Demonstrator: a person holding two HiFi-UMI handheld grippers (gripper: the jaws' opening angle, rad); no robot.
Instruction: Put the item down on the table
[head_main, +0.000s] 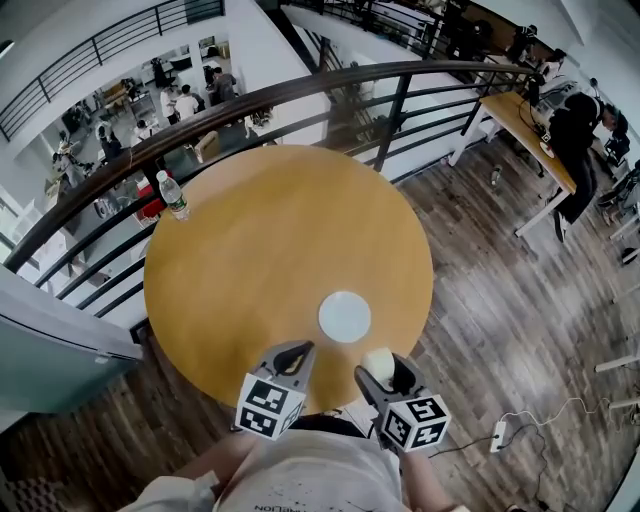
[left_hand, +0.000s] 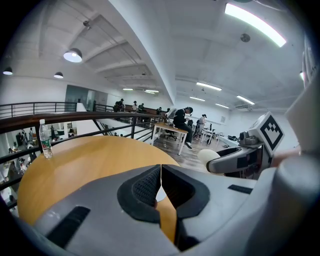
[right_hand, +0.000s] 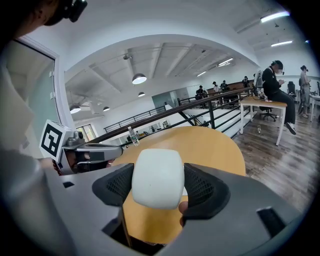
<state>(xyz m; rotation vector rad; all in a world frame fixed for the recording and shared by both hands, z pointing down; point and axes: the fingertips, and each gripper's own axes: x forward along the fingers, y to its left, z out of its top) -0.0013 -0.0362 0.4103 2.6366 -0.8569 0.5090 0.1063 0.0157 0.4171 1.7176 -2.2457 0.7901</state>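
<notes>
The right gripper (right_hand: 157, 194) clamps a white rounded block (right_hand: 156, 172) between its pads, above the near edge of the round wooden table (head_main: 260, 250) beside a white disc (head_main: 344, 316), seemingly poised for lowering, while the left gripper (left_hand: 161, 187), jaws together and empty, waits alongside.

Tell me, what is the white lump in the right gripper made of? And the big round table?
The white lump in the right gripper looks like smooth matte plastic, maybe foam: rounded corners, no shine. I can't be sure. The round table looks like wood or wood-look laminate: even yellow-brown with a soft sheen.
</notes>
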